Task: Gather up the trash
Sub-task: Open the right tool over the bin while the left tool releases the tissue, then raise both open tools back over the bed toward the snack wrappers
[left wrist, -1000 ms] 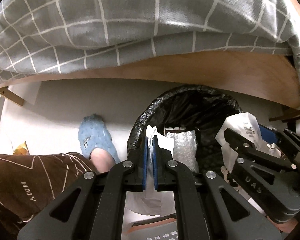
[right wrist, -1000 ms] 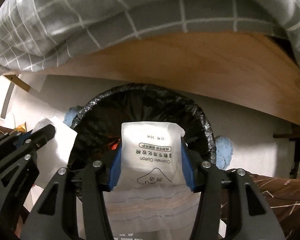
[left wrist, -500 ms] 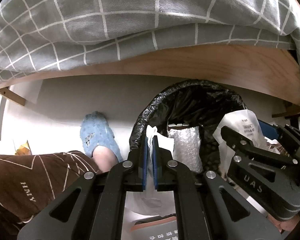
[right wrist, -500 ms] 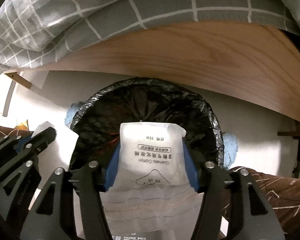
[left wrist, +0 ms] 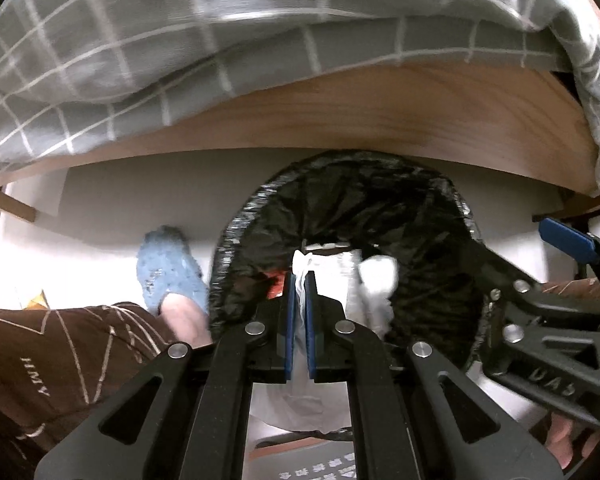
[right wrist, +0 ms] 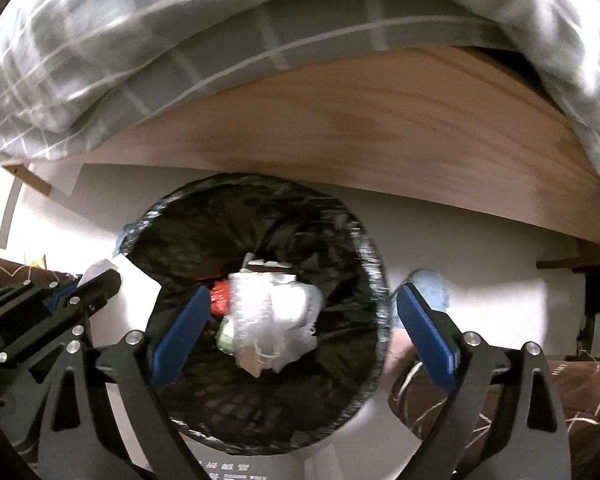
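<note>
A bin lined with a black bag (right wrist: pixel 364 264) (left wrist: pixel 236 240) stands on the floor below me, with trash inside. My right gripper (right wrist: pixel 303 294) hangs over its mouth, its jaws opening wide with nothing pressed between the blue pads. The white cotton-pad pack (right wrist: pixel 276 320) (left wrist: pixel 376 280) lies in the bin on the other trash, blurred. My left gripper (left wrist: pixel 299 278) is shut on a thin white wrapper (left wrist: pixel 300 396), which pokes out above the pads and hangs below them, over the bin's near left side. In the right wrist view the left gripper (right wrist: pixel 100 280) shows at the left.
A wooden bed frame (right wrist: pixel 380 136) with a grey checked cover (left wrist: pixel 180 40) overhangs the bin. A person's feet in blue slippers (left wrist: pixel 164 268) (right wrist: pixel 428 284) and brown patterned trouser legs (left wrist: pixel 60 352) flank it. A printed box (right wrist: pixel 228 468) lies at the near edge.
My right gripper opened and let go of the cotton-pad pack, which dropped into the bin. My left gripper moved further over the bin's mouth, still holding the wrapper.
</note>
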Demonstrator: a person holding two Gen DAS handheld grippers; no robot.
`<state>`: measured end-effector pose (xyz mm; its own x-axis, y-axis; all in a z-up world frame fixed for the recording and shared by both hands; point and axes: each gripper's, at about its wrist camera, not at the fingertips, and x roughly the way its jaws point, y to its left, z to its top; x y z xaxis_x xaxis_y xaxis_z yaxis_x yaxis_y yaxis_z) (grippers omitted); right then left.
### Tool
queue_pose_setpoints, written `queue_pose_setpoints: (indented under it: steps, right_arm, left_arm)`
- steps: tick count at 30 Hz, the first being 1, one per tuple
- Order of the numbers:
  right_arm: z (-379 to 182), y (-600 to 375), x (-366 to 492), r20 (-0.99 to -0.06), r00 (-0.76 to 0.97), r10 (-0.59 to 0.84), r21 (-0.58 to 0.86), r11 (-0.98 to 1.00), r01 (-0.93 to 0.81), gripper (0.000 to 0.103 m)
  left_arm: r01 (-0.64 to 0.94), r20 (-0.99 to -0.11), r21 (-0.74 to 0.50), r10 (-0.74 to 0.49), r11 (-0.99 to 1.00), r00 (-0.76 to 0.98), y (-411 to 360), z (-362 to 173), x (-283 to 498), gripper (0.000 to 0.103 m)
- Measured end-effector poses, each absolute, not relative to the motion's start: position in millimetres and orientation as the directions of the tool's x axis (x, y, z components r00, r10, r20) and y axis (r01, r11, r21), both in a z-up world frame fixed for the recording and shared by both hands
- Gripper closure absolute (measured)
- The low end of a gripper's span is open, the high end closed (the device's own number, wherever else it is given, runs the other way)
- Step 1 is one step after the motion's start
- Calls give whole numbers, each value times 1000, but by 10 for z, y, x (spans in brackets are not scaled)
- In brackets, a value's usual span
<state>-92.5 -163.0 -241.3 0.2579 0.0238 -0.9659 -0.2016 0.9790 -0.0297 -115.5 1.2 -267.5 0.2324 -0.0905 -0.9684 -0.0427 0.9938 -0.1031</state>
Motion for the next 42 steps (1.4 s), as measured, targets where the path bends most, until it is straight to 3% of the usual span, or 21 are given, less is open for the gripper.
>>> queue_pose_setpoints:
  steps: [9, 20, 27, 29, 32, 35, 42]
  right_arm:
    - [-2282, -2248, -928, -956, 293, -10, -31, 997, -67, 12]
    - [-2173, -2468, -989, -944, 328, -29, -39, 999, -25, 13]
    - [-2183, -2406, -981, -944, 330, -25, -40, 999, -38, 12]
    - [-2177, -2387, -979, -942, 334, -20, -36, 998, -43, 12]
    - [-2159, -2382, -972, -939, 343, -14, -31, 999, -43, 12]
    - [-2129, -2391, -962, -936, 353, -8, -24, 999, -39, 12]
    - [-1993, -2380, -935, -921, 390, 10, -5, 999, -37, 12]
  left_arm:
    - [21, -969, -113, -115, 993, 219, -379, -2690, -1107, 99]
    - [77, -971, -107, -121, 991, 207, -678, -2735, -1084, 95]
    - [79, -978, -70, -84, 994, 190, -683, -2818, -1103, 61]
    - [74, -978, -59, -72, 996, 198, -659, -2799, -1100, 46]
    - [73, -974, -31, -46, 997, 224, -637, -2731, -1099, 31]
    - [60, -967, -44, -58, 997, 249, -585, -2641, -1104, 20]
    - [-1, -941, -82, -77, 997, 328, -366, -2362, -1094, 8]
